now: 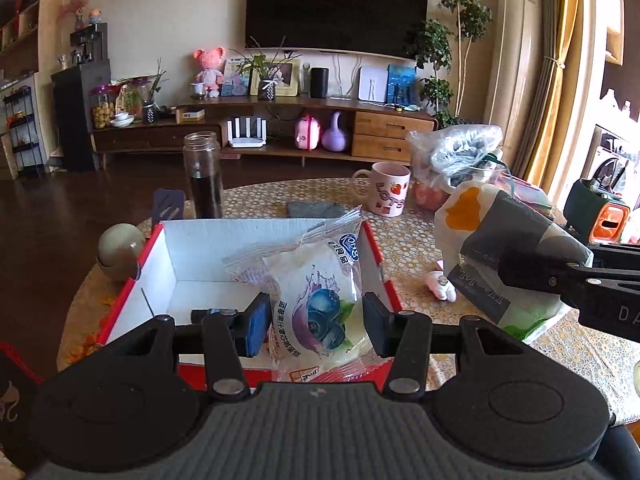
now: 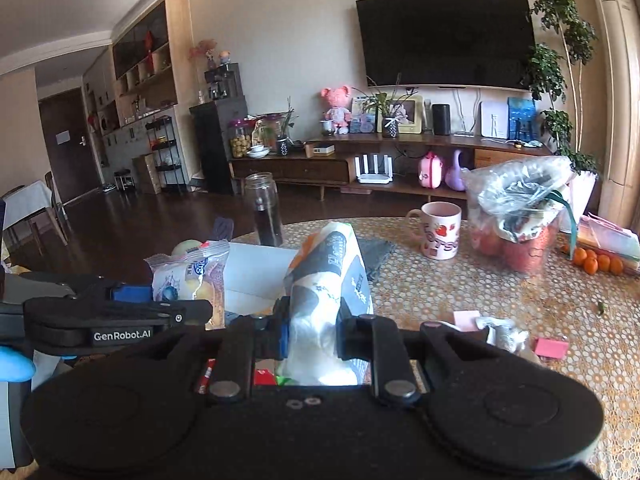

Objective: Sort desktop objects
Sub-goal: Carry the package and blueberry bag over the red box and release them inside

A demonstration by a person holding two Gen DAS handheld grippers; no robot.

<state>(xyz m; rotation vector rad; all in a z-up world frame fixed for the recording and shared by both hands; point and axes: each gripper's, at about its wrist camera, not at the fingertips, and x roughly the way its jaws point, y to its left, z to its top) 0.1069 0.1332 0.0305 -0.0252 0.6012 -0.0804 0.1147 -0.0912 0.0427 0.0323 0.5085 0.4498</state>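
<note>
Left gripper [image 1: 316,318] jaws were clamped narrow on a blueberry pastry packet [image 1: 316,300]: clear wrapper, blue round logo near the top reading something like "ON'S", Chinese print down one side, not legible. Packet's lower end was cut off behind the gripper body. It hung over the near edge of an open box [image 1: 176,248] with white inside and red rim; a small dark item at the box floor was mostly hidden behind the left finger.

Right gripper [image 2: 312,336] jaws were pinched tight on a grey-white-orange snack bag [image 2: 332,276]. Bag lettering was warped and unreadable in both views. In the left wrist view the same bag [image 1: 500,240] sat in the right gripper [image 1: 504,268] just beside the box's right wall, above the table [image 1: 420,232]. Its casing showed "DA", rest cropped. In the right wrist view the left gripper [image 2: 208,310] carried a "GenRobot.AI" label, with the pastry packet [image 2: 192,280] in its fingers and something blue at the frame's left edge, too cropped to identify.

Further out: pink mug [image 1: 386,194] printed "LOTS…", word cut by the curve; glass jar [image 1: 203,174] with dark contents; clear plastic bag [image 2: 520,208] over reddish fruit, contents hard to make out; small oranges [image 2: 596,262]; pink sticky notes [image 2: 466,318]; crumpled wrapper [image 2: 504,330] partly hidden behind the right gripper.
</note>
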